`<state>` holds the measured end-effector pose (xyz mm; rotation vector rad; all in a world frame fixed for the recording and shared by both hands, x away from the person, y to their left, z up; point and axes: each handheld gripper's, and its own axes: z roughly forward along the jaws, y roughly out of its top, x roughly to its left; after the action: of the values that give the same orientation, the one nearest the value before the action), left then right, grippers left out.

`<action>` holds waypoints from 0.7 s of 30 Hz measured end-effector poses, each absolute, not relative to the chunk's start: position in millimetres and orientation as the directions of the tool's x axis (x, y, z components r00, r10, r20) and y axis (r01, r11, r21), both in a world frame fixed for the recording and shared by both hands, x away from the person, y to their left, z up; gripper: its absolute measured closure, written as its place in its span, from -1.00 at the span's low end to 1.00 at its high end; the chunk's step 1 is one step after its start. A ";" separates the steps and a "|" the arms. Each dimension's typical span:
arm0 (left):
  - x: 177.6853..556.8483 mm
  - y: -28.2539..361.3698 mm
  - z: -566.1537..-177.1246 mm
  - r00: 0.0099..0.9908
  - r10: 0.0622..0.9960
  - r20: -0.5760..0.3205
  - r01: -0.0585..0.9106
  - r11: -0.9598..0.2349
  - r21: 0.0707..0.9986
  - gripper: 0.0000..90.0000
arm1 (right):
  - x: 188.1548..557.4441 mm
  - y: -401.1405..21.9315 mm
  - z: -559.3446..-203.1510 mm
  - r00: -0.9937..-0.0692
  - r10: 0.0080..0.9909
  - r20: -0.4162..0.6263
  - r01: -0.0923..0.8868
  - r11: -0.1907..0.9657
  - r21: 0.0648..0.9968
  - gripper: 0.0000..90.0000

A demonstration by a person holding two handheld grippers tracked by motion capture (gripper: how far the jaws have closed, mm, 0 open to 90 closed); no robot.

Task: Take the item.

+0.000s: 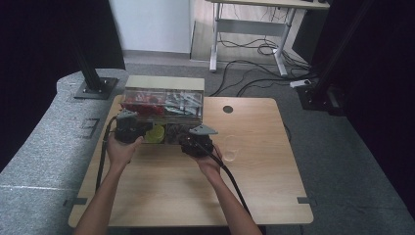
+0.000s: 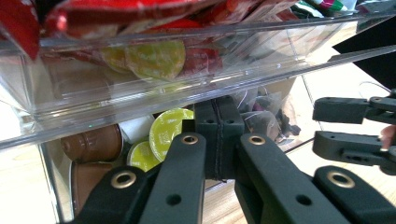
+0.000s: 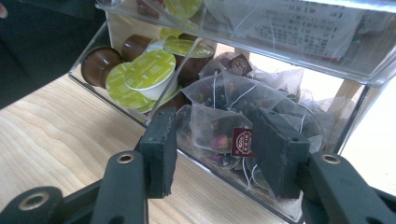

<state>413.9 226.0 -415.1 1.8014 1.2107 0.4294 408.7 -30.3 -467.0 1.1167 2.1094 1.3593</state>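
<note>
High view: both tongs sit at the clear plastic organiser box [image 1: 164, 105] on the wooden table [image 1: 161, 191]. Left gripper view: left tongs [image 2: 218, 140] pressed closed, empty. Right gripper view: right tongs [image 3: 212, 144] open, straddling a mesh tea bag [image 3: 212, 130] in the bottom tray.

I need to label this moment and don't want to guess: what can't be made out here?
- High view: the jaws of the left gripper and right gripper, hidden under their own bodies.
- Right gripper view: whether the pads touch a tea bag; the clear organizer wall blurs depth.
- Left gripper view: what the shut jaws pinch, if anything.
- High view: upper drawer contents, too small.
</note>
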 end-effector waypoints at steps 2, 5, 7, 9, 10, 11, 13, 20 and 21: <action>414.0 225.8 -416.2 0.461 0.867 -0.188 0.559 -0.119 0.821 1.00 | 411.1 -29.7 -468.9 -0.601 0.794 0.092 0.413 0.211 0.886 0.12; 414.0 225.5 -417.3 0.462 0.867 -0.186 0.559 -0.122 0.820 1.00 | 414.5 -30.3 -470.6 -0.591 0.800 0.103 0.420 0.196 0.886 0.12; 414.5 225.7 -417.3 0.462 0.866 -0.192 0.558 -0.116 0.821 1.00 | 416.0 -29.6 -472.2 -0.591 0.800 0.100 0.420 0.200 0.885 0.12; 414.6 225.6 -417.4 0.462 0.866 -0.193 0.558 -0.115 0.822 1.00 | 417.1 -28.3 -474.1 -0.588 0.802 0.103 0.425 0.198 0.883 0.12; 414.8 225.5 -417.5 0.462 0.866 -0.193 0.558 -0.114 0.822 1.00 | 417.7 -27.6 -475.0 -0.587 0.803 0.103 0.424 0.196 0.884 0.12; 414.9 225.4 -417.7 0.462 0.866 -0.192 0.558 -0.115 0.822 1.00 | 417.7 -27.6 -475.0 -0.587 0.803 0.103 0.424 0.196 0.884 0.12; 415.4 225.7 -418.0 0.463 0.865 -0.192 0.557 -0.115 0.822 1.00 | 418.8 -25.8 -477.0 -0.586 0.803 0.106 0.426 0.194 0.884 0.12; 416.1 226.4 -418.1 0.462 0.864 -0.202 0.556 -0.104 0.825 1.00 | 419.6 -22.4 -478.9 -0.583 0.806 0.101 0.412 0.187 0.892 0.12; 416.1 226.4 -418.1 0.462 0.864 -0.202 0.556 -0.104 0.825 1.00 | 419.6 -21.7 -479.0 -0.585 0.805 0.099 0.409 0.187 0.893 0.11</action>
<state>416.1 226.4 -418.1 1.7847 1.2099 0.4172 419.6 -21.7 -479.0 1.1404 2.0758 1.3667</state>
